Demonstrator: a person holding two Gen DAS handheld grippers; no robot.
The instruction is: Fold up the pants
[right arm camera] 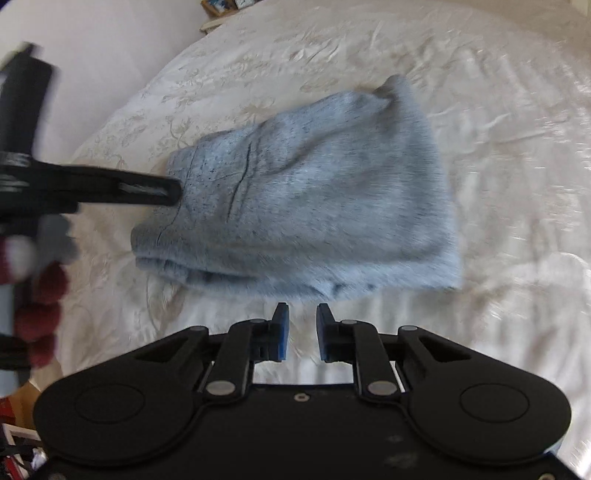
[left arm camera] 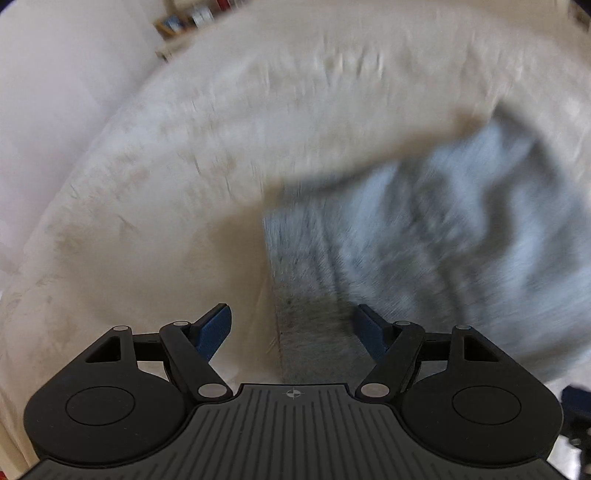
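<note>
The light grey-blue pants (right arm camera: 310, 206) lie folded into a thick bundle on the cream bedspread (right arm camera: 498, 147). In the right wrist view my right gripper (right arm camera: 302, 328) hangs just in front of the bundle's near edge, jaws a little apart and empty. The left gripper (right arm camera: 155, 190) shows there as a dark arm at the bundle's left end. In the blurred left wrist view the pants (left arm camera: 424, 236) fill the right side, and my left gripper (left arm camera: 293, 325) is wide open and empty, with the bundle's edge running between its fingers.
A pale wall (right arm camera: 92, 55) rises to the left of the bed. Shelves with small items (right arm camera: 225, 5) stand beyond the far edge. A hand with a dark red sleeve (right arm camera: 40, 295) shows at the left of the right wrist view.
</note>
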